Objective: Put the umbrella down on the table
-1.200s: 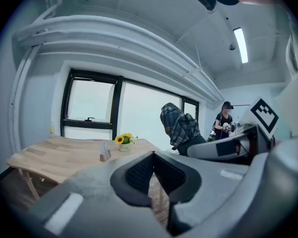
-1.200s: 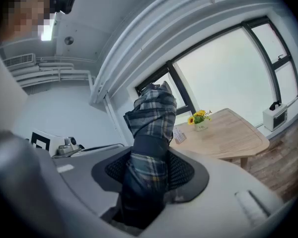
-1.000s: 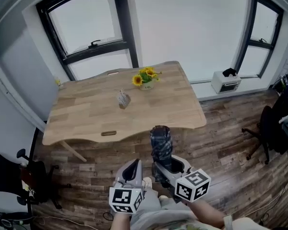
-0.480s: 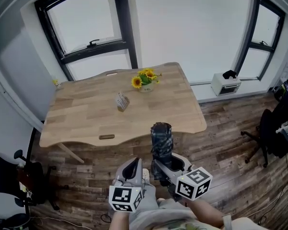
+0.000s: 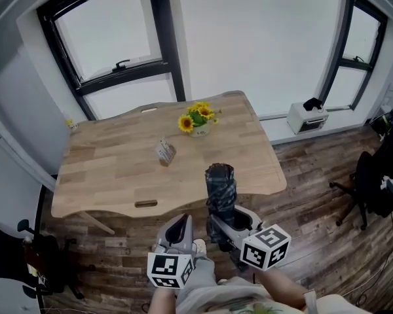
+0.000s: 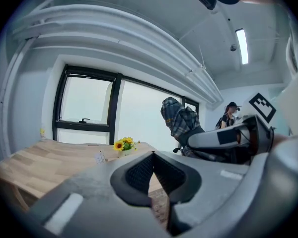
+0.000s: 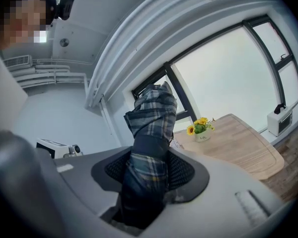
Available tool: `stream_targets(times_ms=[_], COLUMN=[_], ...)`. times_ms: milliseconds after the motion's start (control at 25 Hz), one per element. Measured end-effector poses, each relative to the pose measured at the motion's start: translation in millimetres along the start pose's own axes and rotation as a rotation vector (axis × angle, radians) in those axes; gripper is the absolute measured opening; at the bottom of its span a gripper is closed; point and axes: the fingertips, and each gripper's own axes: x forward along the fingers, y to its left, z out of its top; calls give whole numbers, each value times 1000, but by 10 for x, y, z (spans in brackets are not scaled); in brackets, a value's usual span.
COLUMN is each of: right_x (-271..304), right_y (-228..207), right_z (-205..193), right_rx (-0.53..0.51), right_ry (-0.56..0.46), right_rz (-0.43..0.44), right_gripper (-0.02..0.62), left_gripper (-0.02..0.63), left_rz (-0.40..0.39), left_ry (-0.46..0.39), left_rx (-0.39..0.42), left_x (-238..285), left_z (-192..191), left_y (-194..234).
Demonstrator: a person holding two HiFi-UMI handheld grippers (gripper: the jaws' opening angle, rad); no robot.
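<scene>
A folded dark plaid umbrella [image 5: 221, 187] stands upright in my right gripper [image 5: 230, 225], whose jaws are shut on its lower part, over the floor just in front of the wooden table [image 5: 111, 175]. In the right gripper view the umbrella [image 7: 150, 125] rises between the black pads [image 7: 185, 171] of the right gripper [image 7: 150, 168]. My left gripper [image 5: 179, 230] hovers beside it on the left, empty. Its tips [image 6: 153, 154] meet in the left gripper view, where the umbrella [image 6: 180, 119] shows at the right.
On the table stand a pot of sunflowers [image 5: 198, 119] and a small card [image 5: 164, 151]. A white appliance [image 5: 308, 115] sits on the floor under the window. Office chairs stand at the right [image 5: 373, 182] and at the lower left [image 5: 16, 254]. Another person [image 6: 231, 117] stands behind.
The table has drawn nearer and sits lower in the head view. Both grippers have gone forward toward it together, the umbrella still upright in the right one.
</scene>
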Motion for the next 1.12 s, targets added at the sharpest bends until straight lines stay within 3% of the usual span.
stream_targets(times_ms=[520, 1120], right_x=[1013, 2024], right_y=[-290, -594], right_z=[542, 856], right_rx=[1, 5], right_ry=[-12, -18], right_rz=[-23, -68], right_gripper=[189, 190], left_gripper=[5, 5], left_rz=[-37, -72], left_ry=[-13, -17], left_rx=[8, -7], left_x=[781, 1507], left_z=[416, 578], left_y=[827, 1720])
